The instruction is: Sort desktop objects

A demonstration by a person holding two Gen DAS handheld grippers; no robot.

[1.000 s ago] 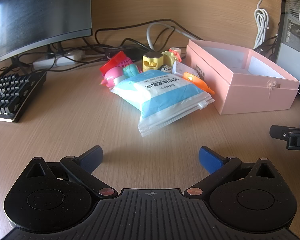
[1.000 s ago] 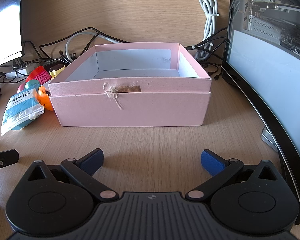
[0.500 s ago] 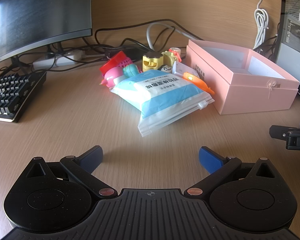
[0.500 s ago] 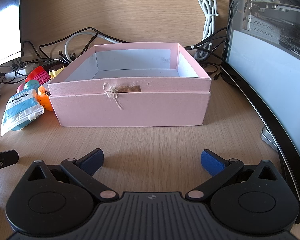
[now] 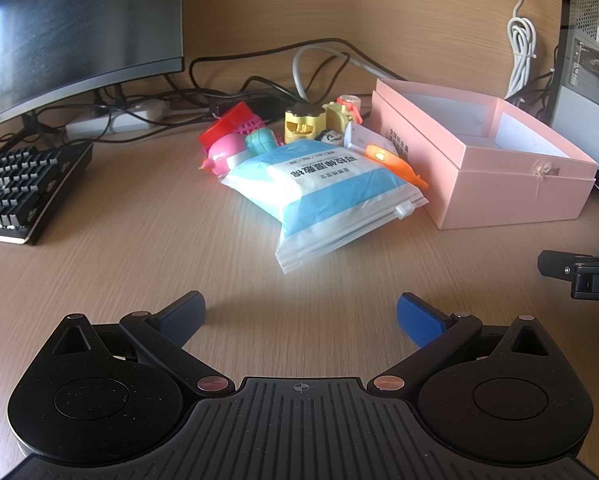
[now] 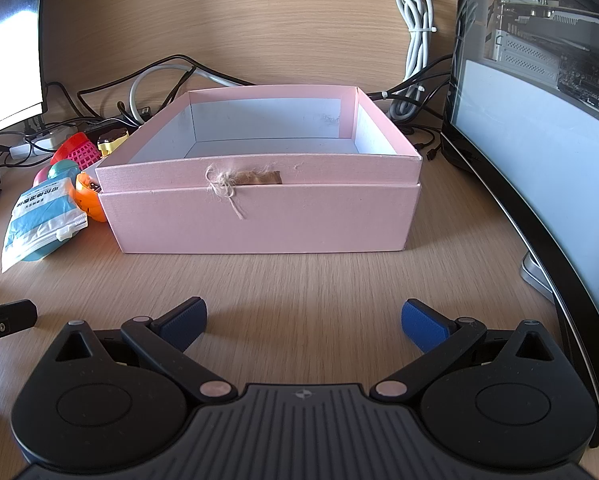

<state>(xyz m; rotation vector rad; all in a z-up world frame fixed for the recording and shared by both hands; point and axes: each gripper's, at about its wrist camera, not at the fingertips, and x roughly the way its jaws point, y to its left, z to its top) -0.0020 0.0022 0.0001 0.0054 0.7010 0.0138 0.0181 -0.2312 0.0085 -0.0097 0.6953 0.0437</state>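
Note:
A blue-and-white zip bag (image 5: 323, 192) lies mid-desk, ahead of my left gripper (image 5: 301, 314), which is open and holds nothing. Behind the bag sit small toys: a pink one (image 5: 221, 152), a red-and-pink mesh piece (image 5: 235, 122), a teal ball (image 5: 261, 140), yellow figures (image 5: 305, 124) and an orange piece (image 5: 395, 162). The open pink box (image 6: 259, 212) stands right of them, its inside bare as far as I see. My right gripper (image 6: 303, 320) is open just in front of the box. The bag (image 6: 39, 216) shows at its left.
A black keyboard (image 5: 23, 192) lies at the left, under a dark monitor (image 5: 71, 28). Cables and a power strip (image 5: 115, 120) run along the back wall. A computer case (image 6: 539, 120) stands close to the right of the box. The right gripper's edge (image 5: 579, 276) shows beside the left one.

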